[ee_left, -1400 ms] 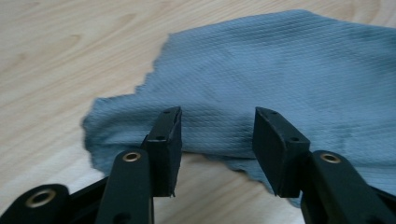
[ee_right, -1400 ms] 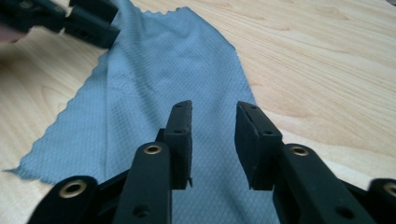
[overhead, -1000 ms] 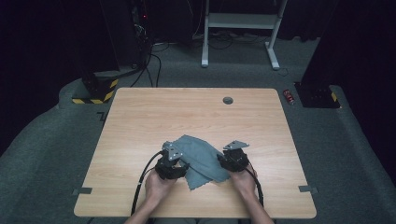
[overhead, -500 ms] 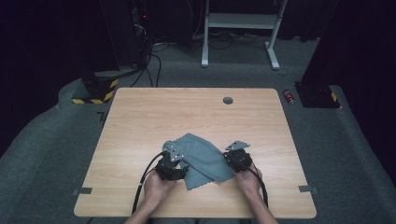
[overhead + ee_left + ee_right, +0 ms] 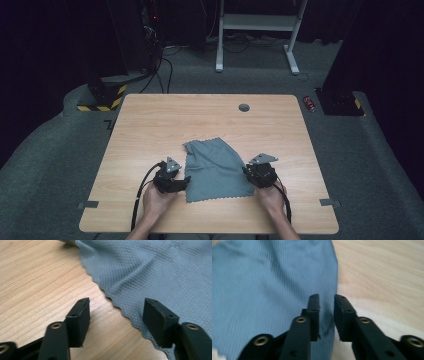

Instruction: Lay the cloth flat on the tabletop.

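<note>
A grey-blue cloth (image 5: pixel 215 170) lies spread on the near middle of the wooden table (image 5: pixel 200 120). My left gripper (image 5: pixel 172 180) sits at its left edge. In the left gripper view the cloth's scalloped edge (image 5: pixel 112 298) runs across the gap of the left gripper (image 5: pixel 117 303); its jaws have just been opening and grip nothing. My right gripper (image 5: pixel 260 175) is at the cloth's right edge. In the right gripper view the right gripper (image 5: pixel 327 298) hangs over the cloth (image 5: pixel 267 290). Its jaws have just been opening to a narrow gap with no fold pinched.
A round cable hole (image 5: pixel 244 107) sits near the table's far edge. A red can (image 5: pixel 310 103) lies on the floor past the far right corner, a yellow-black striped base (image 5: pixel 100 100) past the far left. Bare wood (image 5: pixel 37 277) flanks the cloth.
The cloth has gone from a skewed, rumpled shape to lying flatter and squarer. My left gripper has slid left off it. The right gripper has shifted slightly right and nearer.
</note>
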Demonstrator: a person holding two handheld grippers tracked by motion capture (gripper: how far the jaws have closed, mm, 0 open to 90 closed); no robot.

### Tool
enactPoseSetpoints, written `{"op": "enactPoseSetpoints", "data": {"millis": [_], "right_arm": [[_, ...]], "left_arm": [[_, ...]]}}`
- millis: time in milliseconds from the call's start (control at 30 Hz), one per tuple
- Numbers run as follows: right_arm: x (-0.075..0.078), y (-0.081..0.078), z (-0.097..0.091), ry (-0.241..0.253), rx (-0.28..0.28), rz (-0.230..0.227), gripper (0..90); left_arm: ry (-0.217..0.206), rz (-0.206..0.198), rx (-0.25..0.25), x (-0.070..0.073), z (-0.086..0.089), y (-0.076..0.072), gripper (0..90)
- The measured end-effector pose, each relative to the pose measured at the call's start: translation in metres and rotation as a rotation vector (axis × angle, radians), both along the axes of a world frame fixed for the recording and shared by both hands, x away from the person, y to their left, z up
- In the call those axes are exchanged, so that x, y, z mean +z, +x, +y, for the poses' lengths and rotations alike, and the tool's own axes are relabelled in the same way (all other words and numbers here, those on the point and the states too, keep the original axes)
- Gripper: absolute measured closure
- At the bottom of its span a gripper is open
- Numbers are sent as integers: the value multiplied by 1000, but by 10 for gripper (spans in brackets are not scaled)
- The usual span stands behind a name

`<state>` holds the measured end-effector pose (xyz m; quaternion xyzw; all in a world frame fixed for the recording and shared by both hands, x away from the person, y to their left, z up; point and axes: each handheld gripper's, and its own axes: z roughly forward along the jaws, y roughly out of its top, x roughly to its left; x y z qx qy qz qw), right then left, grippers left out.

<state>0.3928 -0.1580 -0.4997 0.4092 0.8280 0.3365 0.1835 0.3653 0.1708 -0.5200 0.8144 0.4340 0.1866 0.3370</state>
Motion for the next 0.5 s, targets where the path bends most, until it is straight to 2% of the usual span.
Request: {"op": "enactPoseSetpoints", "data": {"millis": [100, 200, 267, 367, 500], "right_arm": [[0, 10, 7, 13, -19, 2, 673], [-4, 22, 12, 16, -32, 26, 680], [-7, 28, 15, 16, -35, 46, 758], [-8, 30, 19, 6, -15, 38, 885], [2, 24, 26, 5, 19, -15, 892]], "left_arm": [[-32, -30, 4, -5, 3, -2, 345], [-44, -50, 5, -7, 5, -4, 331], [-42, -50, 6, -7, 5, -4, 331], [-44, -49, 12, -7, 4, -4, 326], [-45, -48, 12, -7, 4, -4, 326]]}}
